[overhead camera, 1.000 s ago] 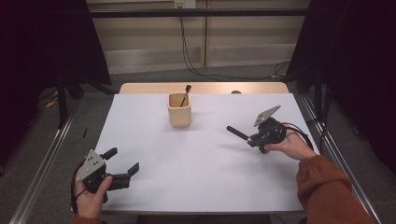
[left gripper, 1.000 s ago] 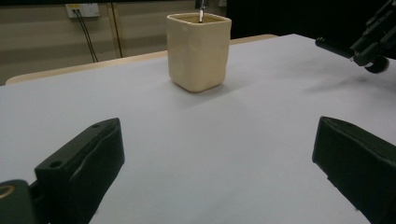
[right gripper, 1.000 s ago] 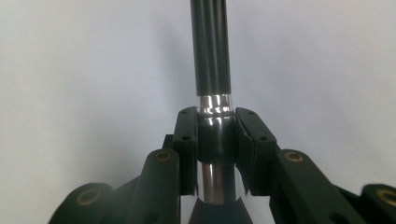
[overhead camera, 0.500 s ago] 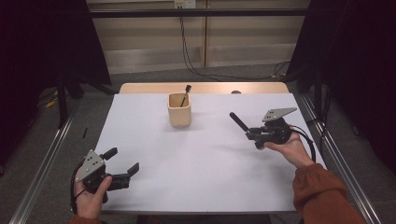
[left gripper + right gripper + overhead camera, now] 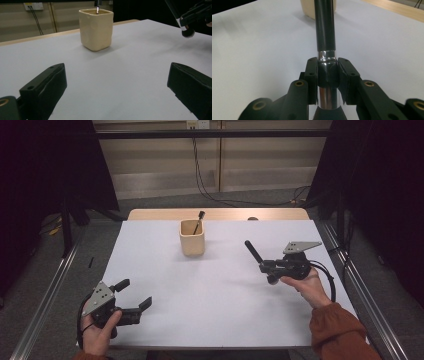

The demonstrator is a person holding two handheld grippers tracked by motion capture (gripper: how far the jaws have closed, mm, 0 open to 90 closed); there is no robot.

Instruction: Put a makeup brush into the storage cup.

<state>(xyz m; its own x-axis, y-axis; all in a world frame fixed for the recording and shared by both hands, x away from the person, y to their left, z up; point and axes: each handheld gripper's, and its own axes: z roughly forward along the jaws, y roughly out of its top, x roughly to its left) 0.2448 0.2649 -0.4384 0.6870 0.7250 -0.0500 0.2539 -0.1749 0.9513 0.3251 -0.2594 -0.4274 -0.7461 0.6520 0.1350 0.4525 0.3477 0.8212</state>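
Note:
A beige cup [image 5: 192, 237] stands at the far middle of the white table [image 5: 210, 310], with a thin dark brush [image 5: 199, 220] leaning inside it. My right gripper [image 5: 265, 267] is at the right, raised off the table and shut on a black brush [image 5: 252, 251]. In the right gripper view the pads [image 5: 312, 75] clamp its silver ferrule, and the black brush handle [image 5: 325, 30] points away toward the cup [image 5: 308, 8]. My left gripper [image 5: 134, 292] rests open at the near left. The cup [image 5: 96, 28] is well ahead of its wide-apart jaws.
A bare wooden strip [image 5: 150, 214] runs along the table's far edge. Metal rails [image 5: 47, 285] flank the table on both sides. In the left gripper view the right gripper [image 5: 192, 17] and the round dark head of the held brush [image 5: 187, 32] hang at the upper right.
The right hand has turned, swinging the held brush's handle from lying leftward to angling up toward the far side. The left gripper has stayed put.

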